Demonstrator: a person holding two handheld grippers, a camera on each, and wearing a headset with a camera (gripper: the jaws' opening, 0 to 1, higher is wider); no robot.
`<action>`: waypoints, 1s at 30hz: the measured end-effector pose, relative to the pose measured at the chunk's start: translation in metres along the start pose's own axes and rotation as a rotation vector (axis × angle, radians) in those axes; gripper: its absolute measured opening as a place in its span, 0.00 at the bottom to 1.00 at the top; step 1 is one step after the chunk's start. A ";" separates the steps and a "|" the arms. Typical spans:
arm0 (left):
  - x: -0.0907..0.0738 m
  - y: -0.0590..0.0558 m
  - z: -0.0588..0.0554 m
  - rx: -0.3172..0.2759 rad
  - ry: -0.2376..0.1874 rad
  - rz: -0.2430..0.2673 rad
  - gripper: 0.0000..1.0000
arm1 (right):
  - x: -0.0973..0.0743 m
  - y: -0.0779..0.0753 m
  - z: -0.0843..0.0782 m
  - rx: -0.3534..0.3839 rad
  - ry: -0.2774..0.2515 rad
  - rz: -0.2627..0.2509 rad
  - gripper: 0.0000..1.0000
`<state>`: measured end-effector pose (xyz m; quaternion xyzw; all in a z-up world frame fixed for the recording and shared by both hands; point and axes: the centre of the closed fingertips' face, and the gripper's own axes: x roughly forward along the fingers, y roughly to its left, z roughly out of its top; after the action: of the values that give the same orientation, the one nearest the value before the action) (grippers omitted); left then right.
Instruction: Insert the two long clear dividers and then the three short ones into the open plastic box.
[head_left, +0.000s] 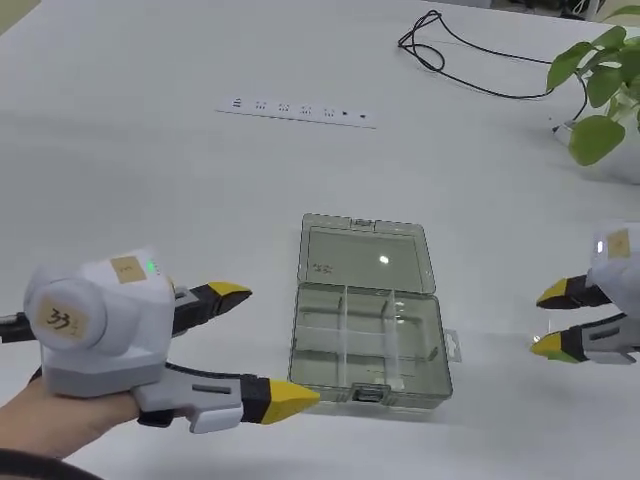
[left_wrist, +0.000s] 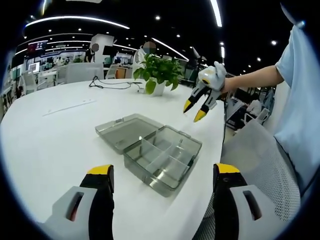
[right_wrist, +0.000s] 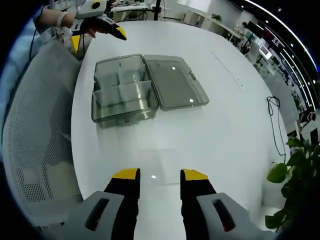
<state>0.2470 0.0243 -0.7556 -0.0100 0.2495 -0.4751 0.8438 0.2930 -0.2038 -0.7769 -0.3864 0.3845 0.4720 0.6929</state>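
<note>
A hand (head_left: 60, 415) grips the left tool (head_left: 260, 343) low at 8 o'clock in the head view. It lies level, its yellow-tipped jaws spread wide and released on nothing. The right tool (head_left: 550, 320) reaches in from 3 o'clock, jaws parted and also empty. Between them on the white tabletop (head_left: 150, 200) sits the translucent grey plastic box (head_left: 370, 345), well apart from both tools. Its hinged lid (head_left: 365, 255) lies flat and open on the 12 o'clock side. Clear plastic dividers (head_left: 343, 330) stand inside, splitting the tray into compartments; how many dividers there are is unclear. The compartments look empty.
</note>
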 end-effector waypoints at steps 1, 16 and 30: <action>0.001 -0.001 -0.001 -0.012 0.006 -0.007 0.82 | -0.001 0.001 0.005 -0.005 -0.009 -0.001 0.32; 0.021 0.011 0.020 -0.309 -0.032 -0.031 0.73 | 0.011 0.014 0.079 -0.186 -0.122 -0.062 0.32; 0.051 -0.003 0.035 -0.493 0.007 -0.096 0.60 | 0.017 0.032 0.134 -0.280 -0.180 -0.078 0.32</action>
<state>0.2815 -0.0265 -0.7449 -0.2256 0.3600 -0.4393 0.7915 0.2894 -0.0691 -0.7436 -0.4498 0.2362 0.5265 0.6818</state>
